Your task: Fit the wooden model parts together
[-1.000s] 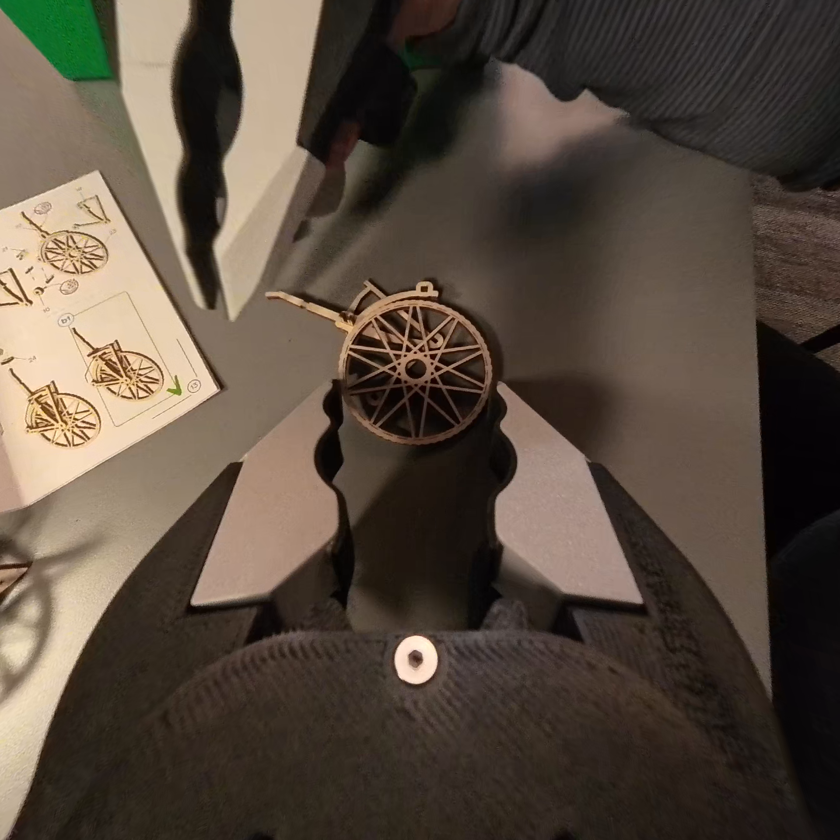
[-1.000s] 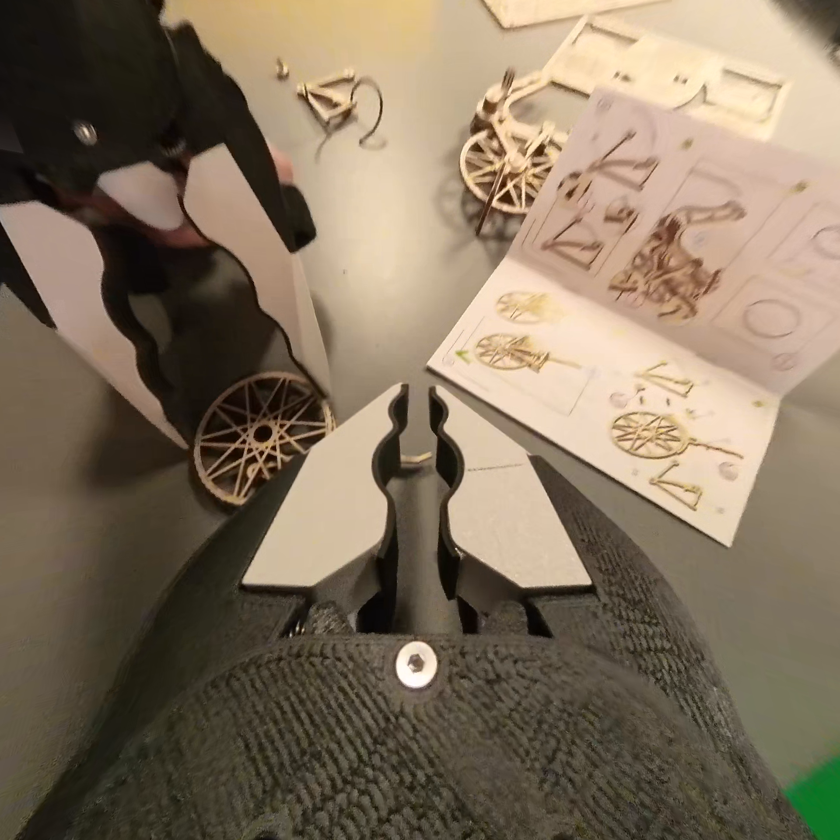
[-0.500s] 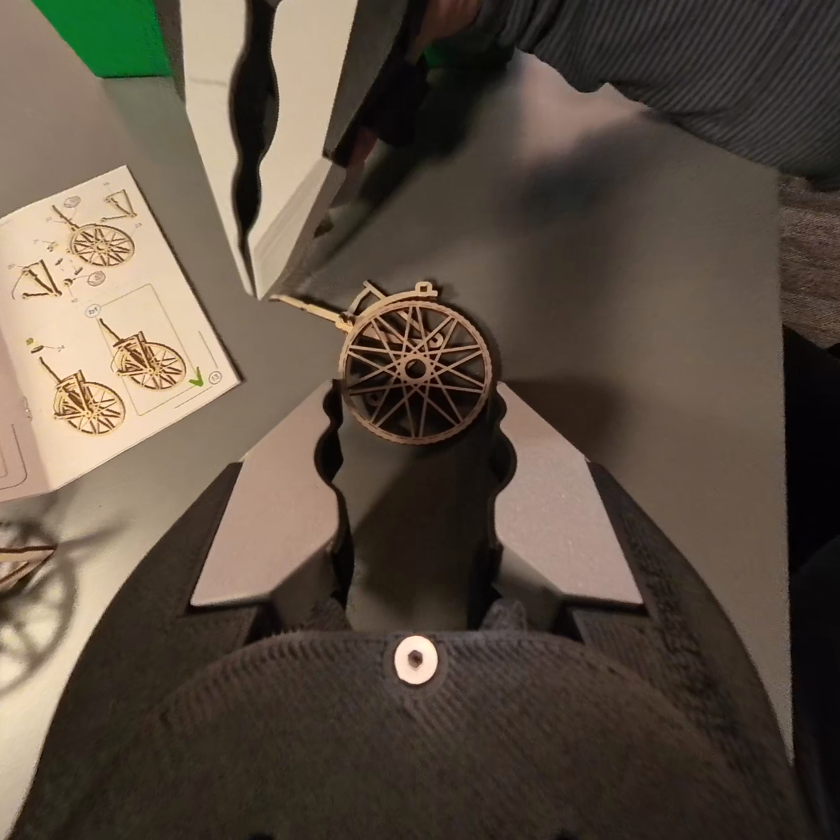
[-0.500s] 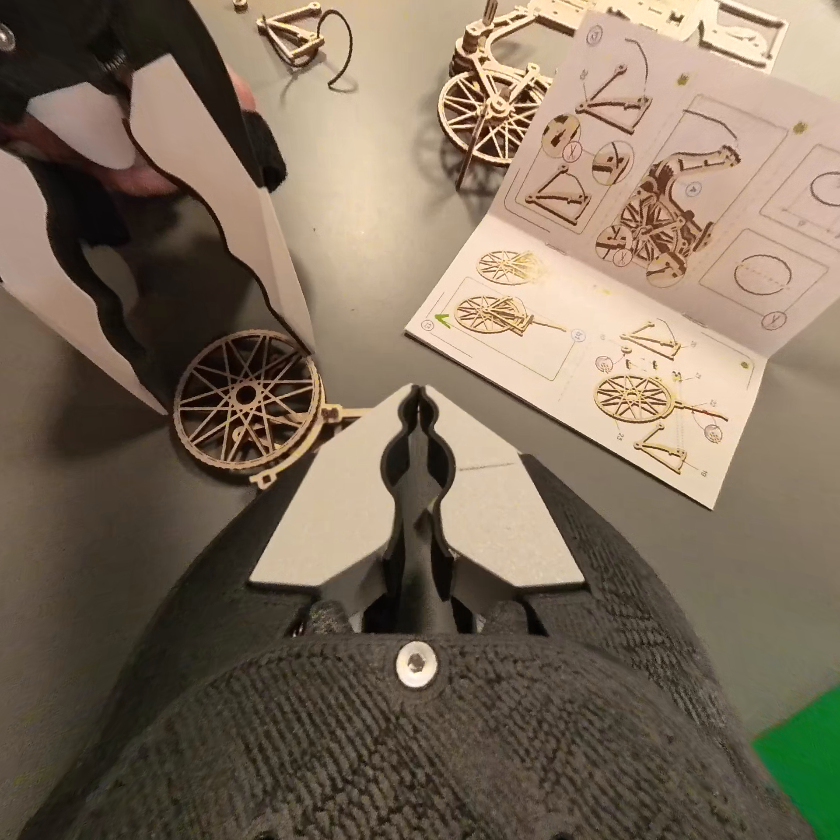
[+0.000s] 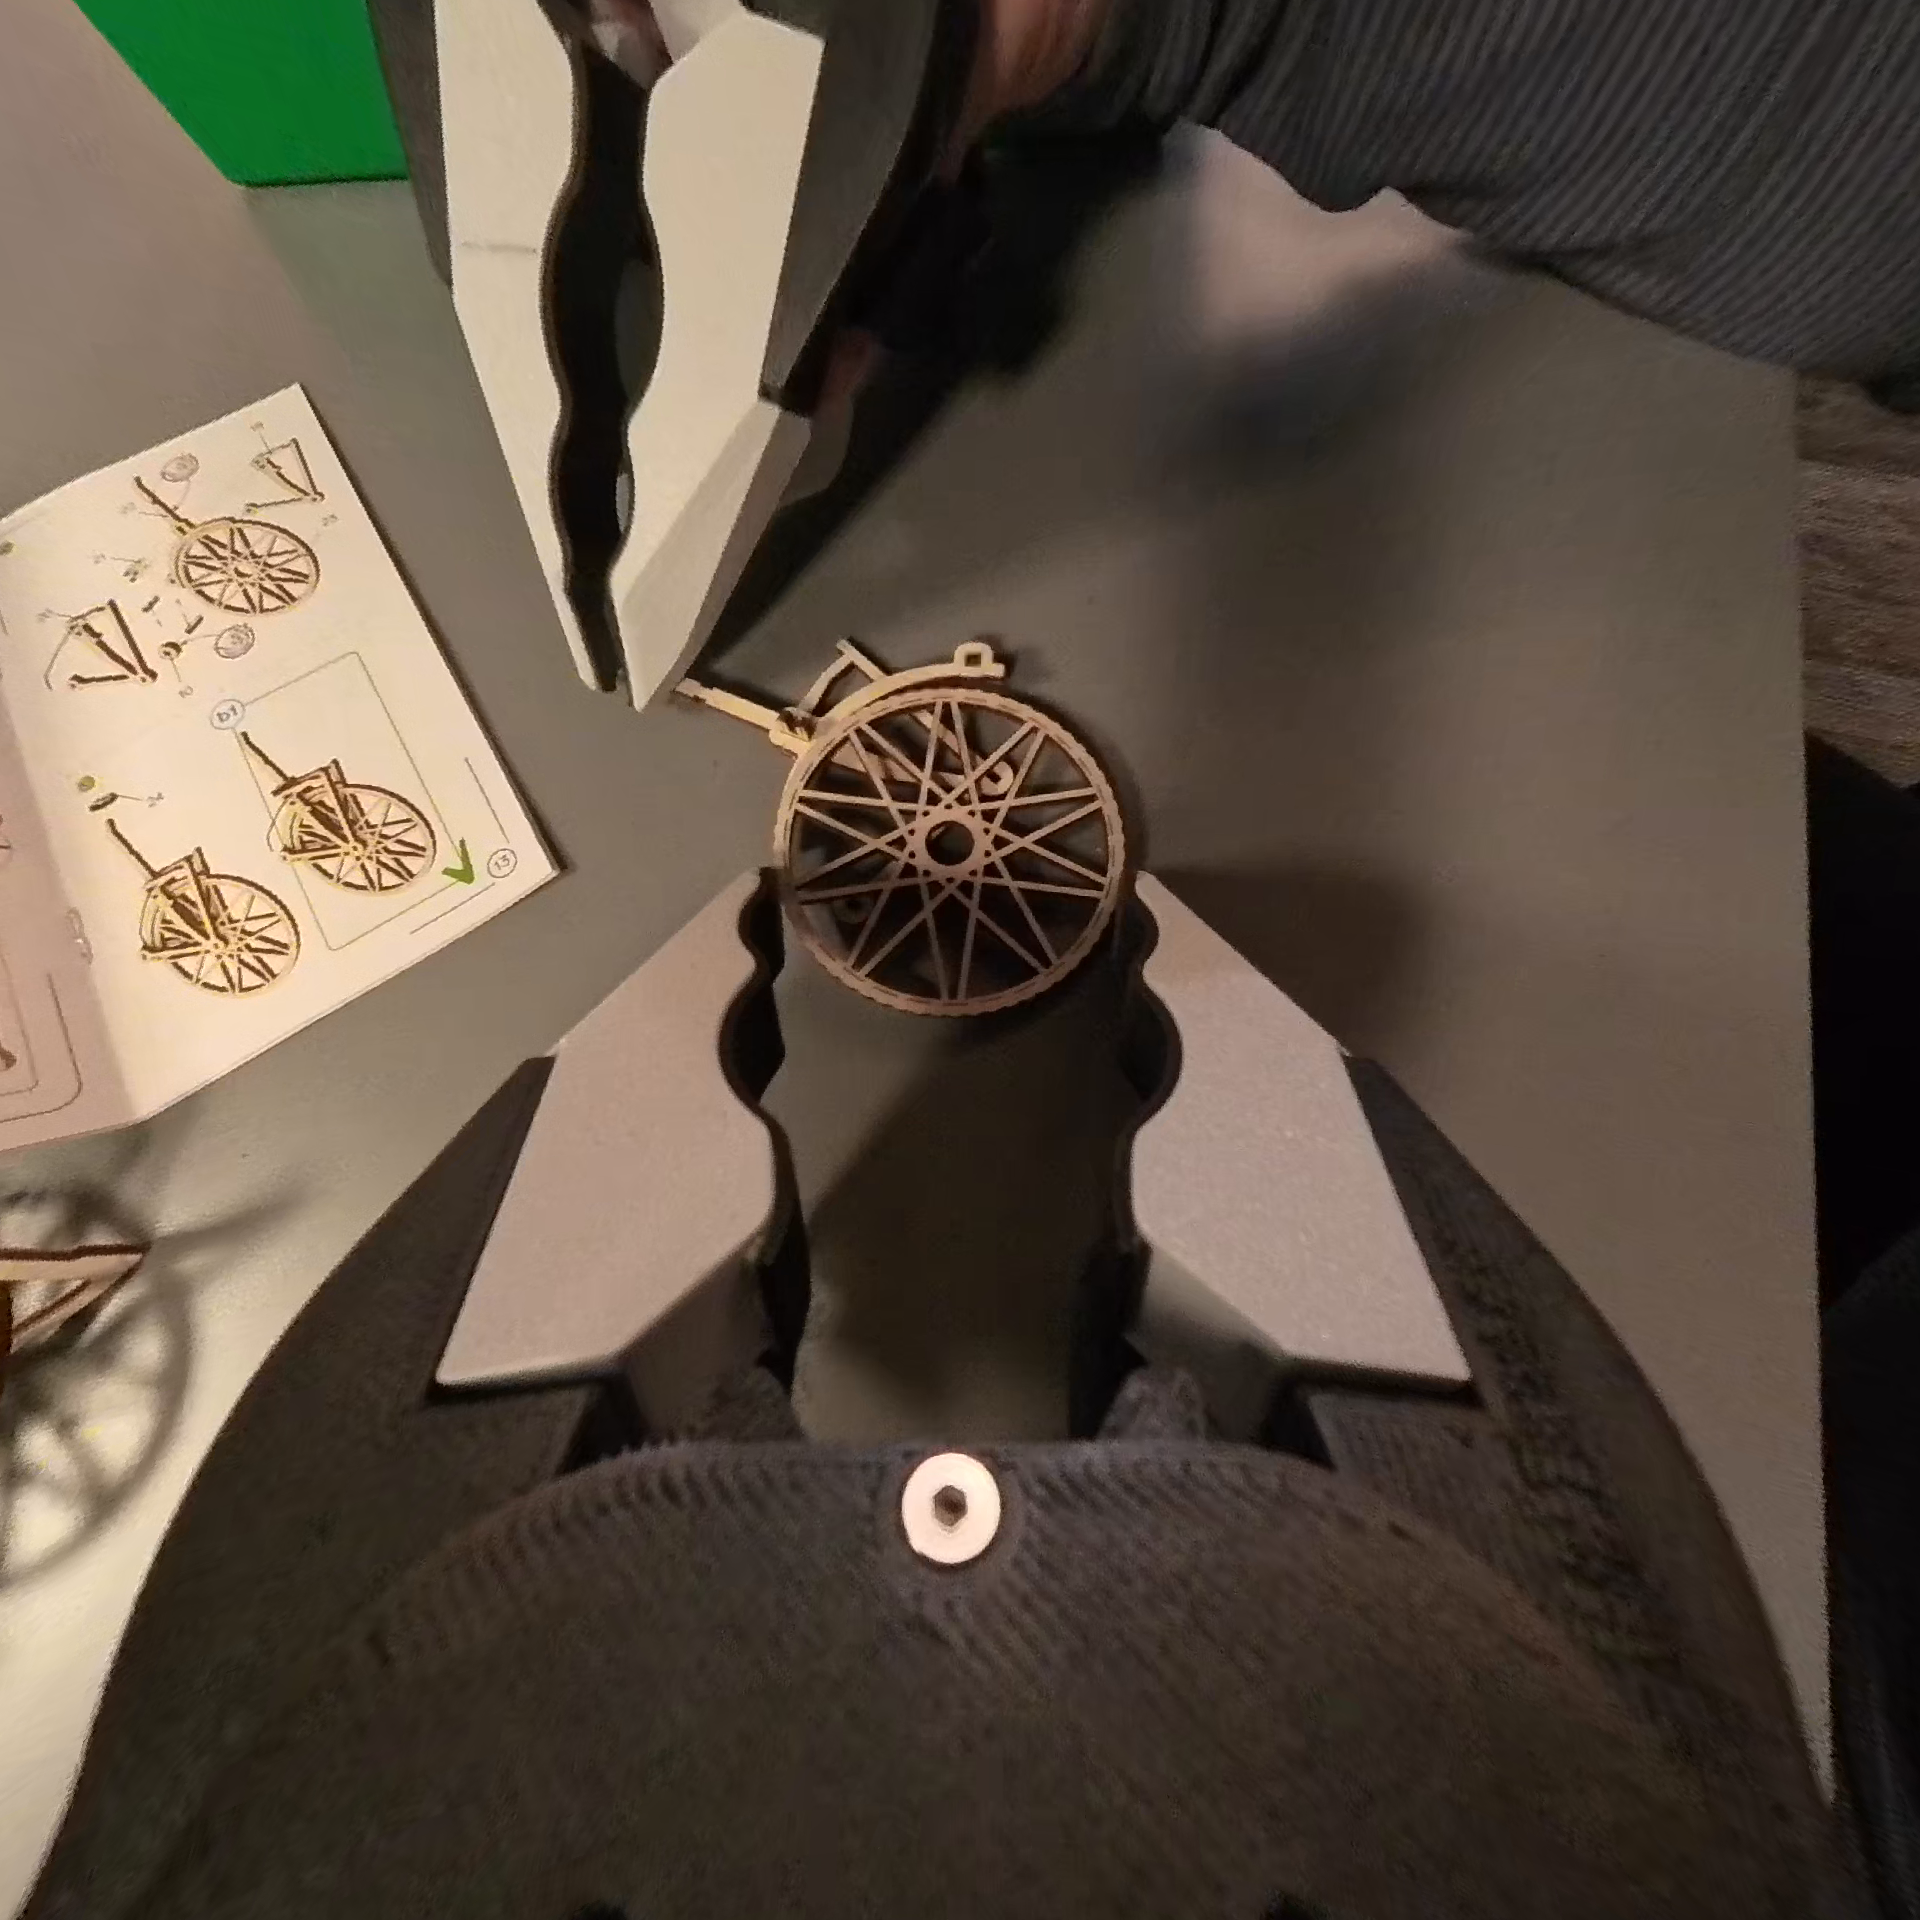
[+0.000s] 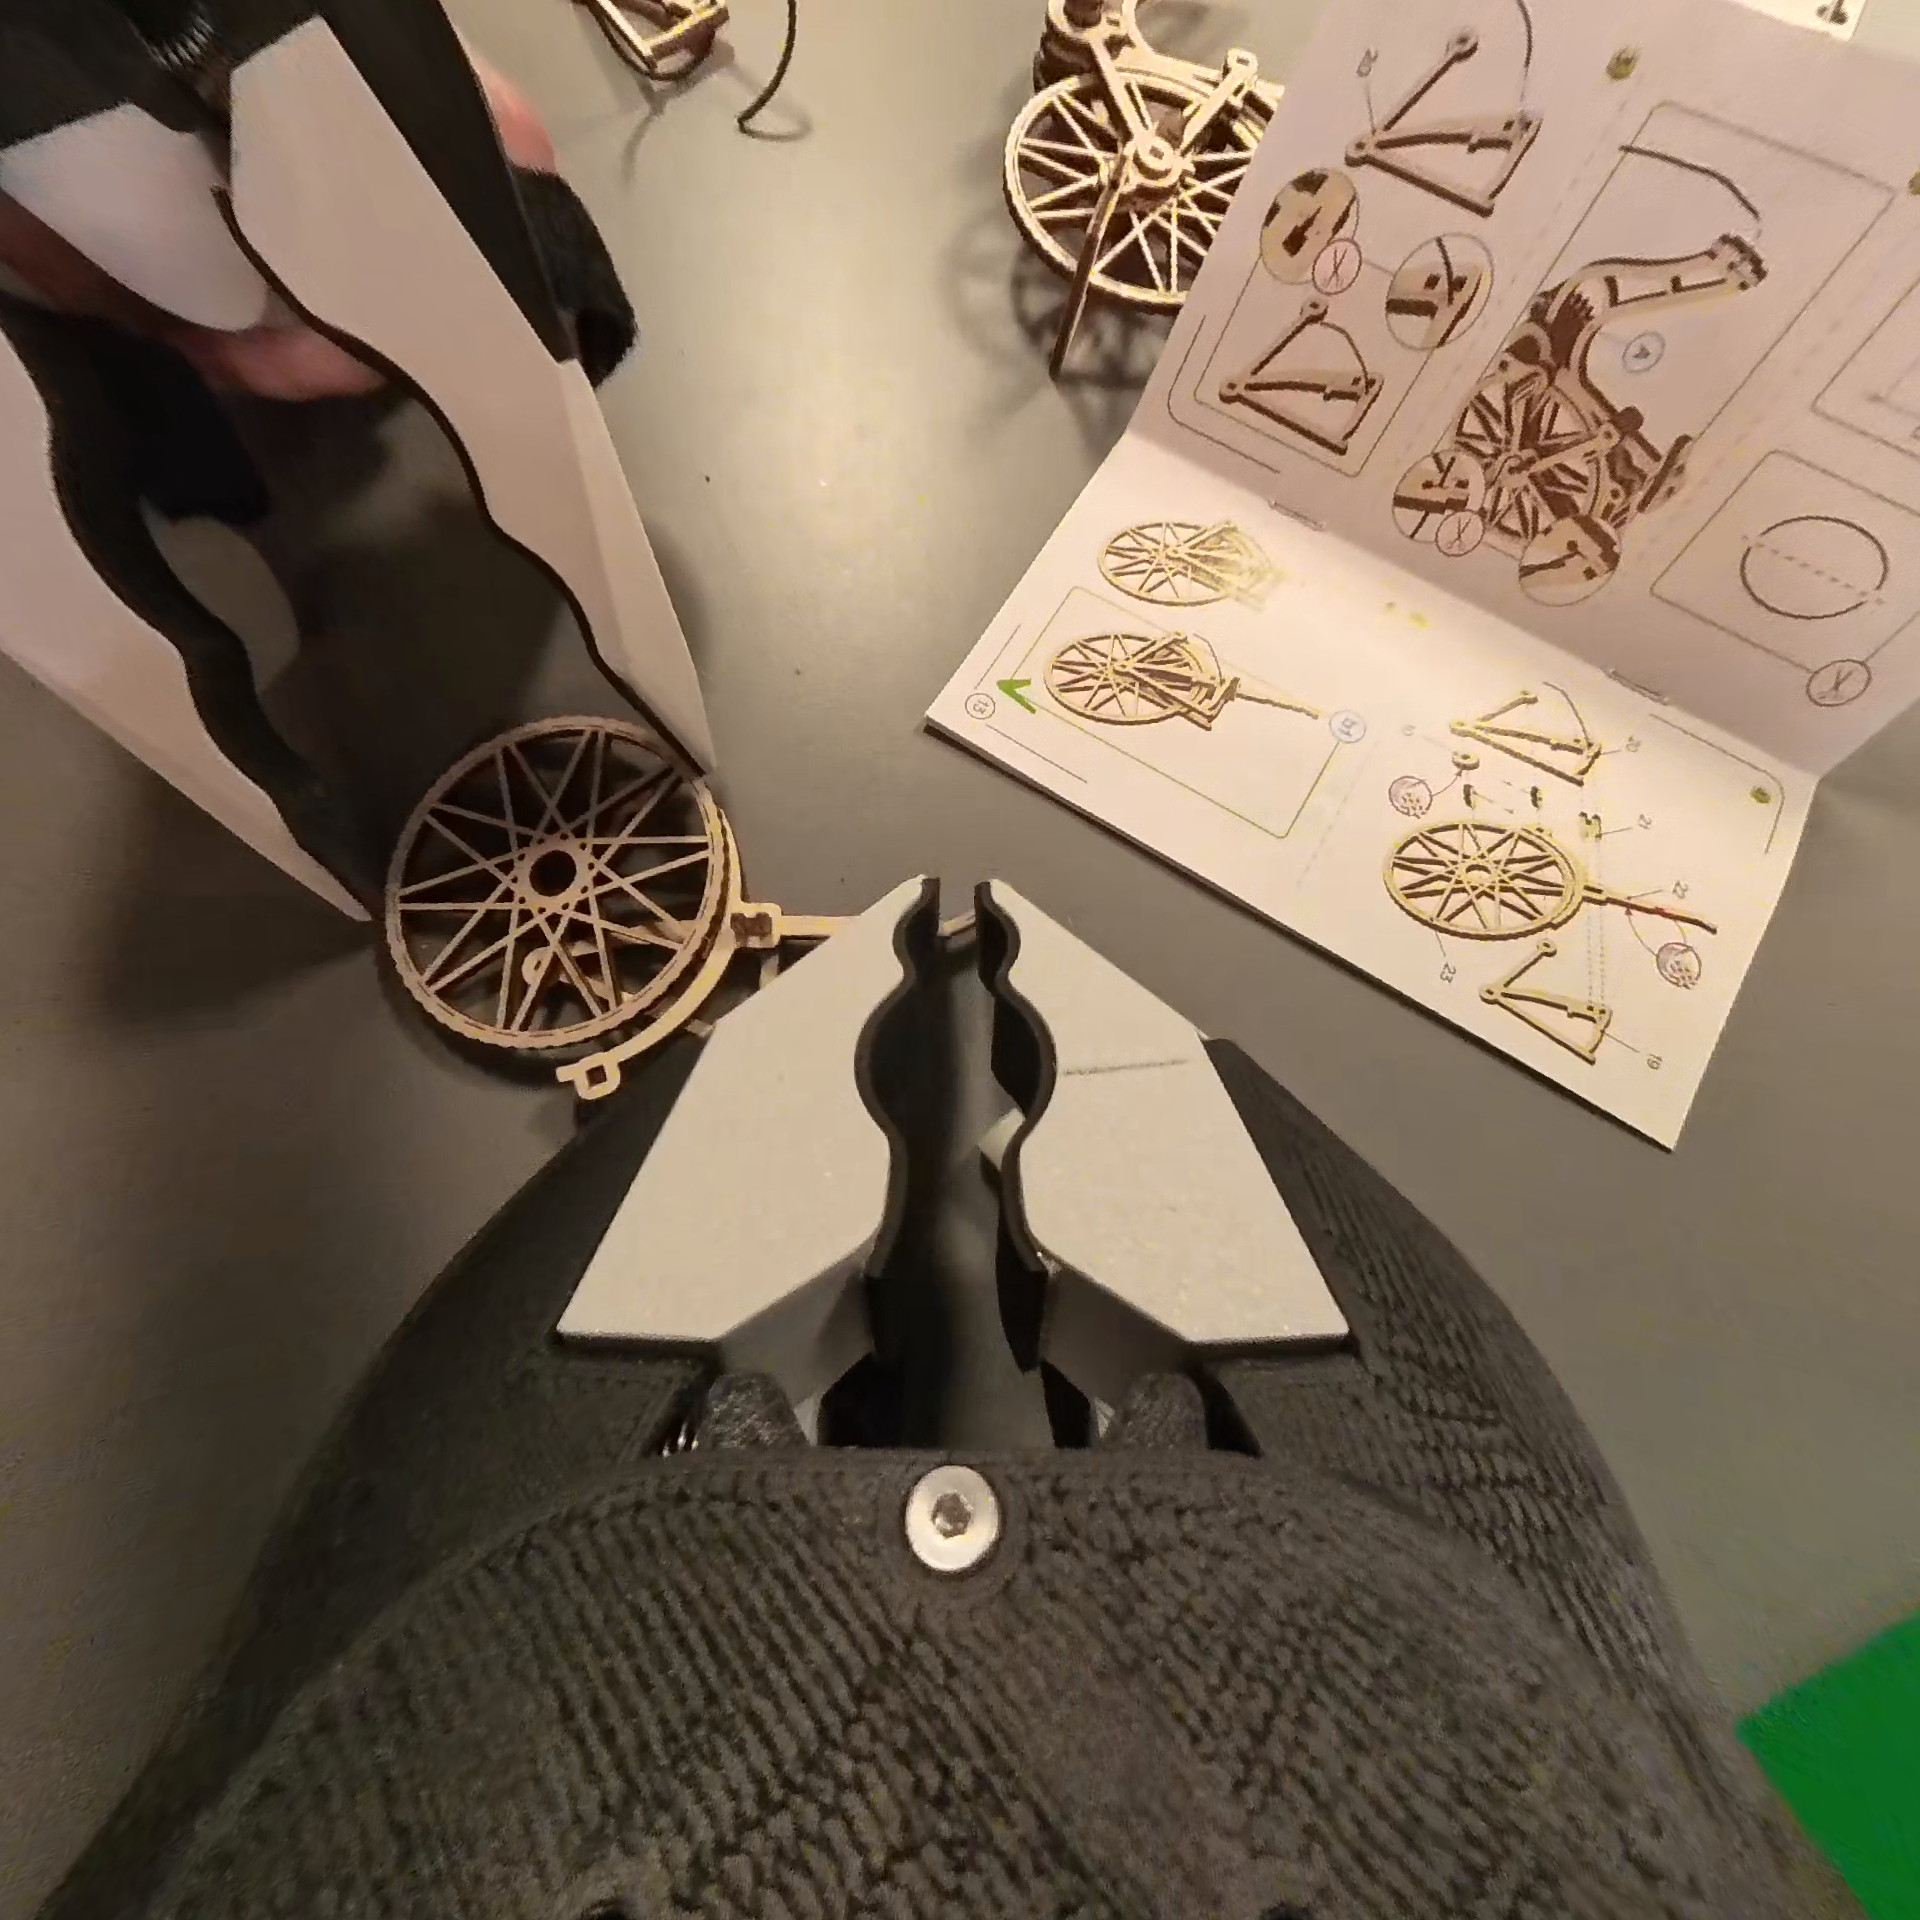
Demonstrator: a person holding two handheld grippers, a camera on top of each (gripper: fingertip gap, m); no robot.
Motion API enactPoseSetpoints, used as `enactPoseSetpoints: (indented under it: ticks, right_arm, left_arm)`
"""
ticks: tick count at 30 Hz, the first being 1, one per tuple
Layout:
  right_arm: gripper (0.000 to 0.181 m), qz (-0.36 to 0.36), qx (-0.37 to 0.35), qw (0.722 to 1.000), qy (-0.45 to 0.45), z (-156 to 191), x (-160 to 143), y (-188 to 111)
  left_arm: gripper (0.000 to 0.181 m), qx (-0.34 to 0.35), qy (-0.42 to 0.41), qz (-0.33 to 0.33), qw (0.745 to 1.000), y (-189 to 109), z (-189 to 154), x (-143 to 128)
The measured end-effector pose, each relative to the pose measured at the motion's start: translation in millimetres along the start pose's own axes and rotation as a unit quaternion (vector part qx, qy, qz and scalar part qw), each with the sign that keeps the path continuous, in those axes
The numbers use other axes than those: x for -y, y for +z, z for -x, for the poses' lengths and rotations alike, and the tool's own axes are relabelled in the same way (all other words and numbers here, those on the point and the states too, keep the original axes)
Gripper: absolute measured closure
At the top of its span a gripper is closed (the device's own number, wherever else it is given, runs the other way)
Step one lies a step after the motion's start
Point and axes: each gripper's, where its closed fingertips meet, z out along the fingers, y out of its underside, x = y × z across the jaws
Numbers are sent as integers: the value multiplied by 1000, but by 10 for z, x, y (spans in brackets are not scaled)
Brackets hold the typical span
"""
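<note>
A wooden spoked wheel [image 5: 914, 821] with a curved guard and a thin rod [image 5: 732, 707] lies low over the grey table. My left gripper [image 5: 951, 899] is shut on the wheel, one fingertip on each side of its rim. The wheel [image 6: 520, 883] and the left gripper [image 6: 530, 831] also show in the right wrist view. My right gripper [image 6: 956, 904] is nearly closed, with the end of the rod [image 6: 821, 923] between its tips. In the left wrist view the right gripper [image 5: 623, 691] points down at the rod's end.
An open instruction booklet [image 6: 1455, 623] lies right of the wheel, and also shows in the left wrist view [image 5: 239, 727]. A second wheel assembly [image 6: 1122, 166] and a small triangular part with a cord [image 6: 665, 31] lie farther back. A green object [image 5: 260, 94] stands behind; a person's sleeve [image 5: 1558, 156] reaches in. My left tips are about 25 cm from the green object [image 5: 260, 94], my right tips only 20 cm.
My right gripper was fully shut beside the rod and has parted slightly, so the rod's end now sits between its tips. It has moved closer to the wheel. My left gripper still holds the wheel.
</note>
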Motion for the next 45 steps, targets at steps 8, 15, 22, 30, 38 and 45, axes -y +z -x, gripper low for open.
enactPoseSetpoints:
  ticks: [8,15,22,30,38,45]
  right_arm:
    - [177,9,1,1000,5,-3,-32,-8]
    - [179,16,6,1000,3,20,-46,-2]
    - [179,18,5,1000,-1,28,-40,4]
    - [179,16,7,1000,2,31,-38,6]
    - [179,14,10,1000,9,30,-38,7]
    - [180,9,13,1000,14,28,-37,6]
  left_arm:
    - [117,2,-1,-1,1000,-2,1,2]
    - [117,-12,-10,8,1000,-18,-34,-5]
    - [117,-11,-12,16,1000,-11,-50,2]
    - [117,-10,-16,17,1000,-3,-58,11]
    - [117,-1,-37,13,999,0,-48,17]
    - [117,18,-21,14,1000,-27,-50,32]
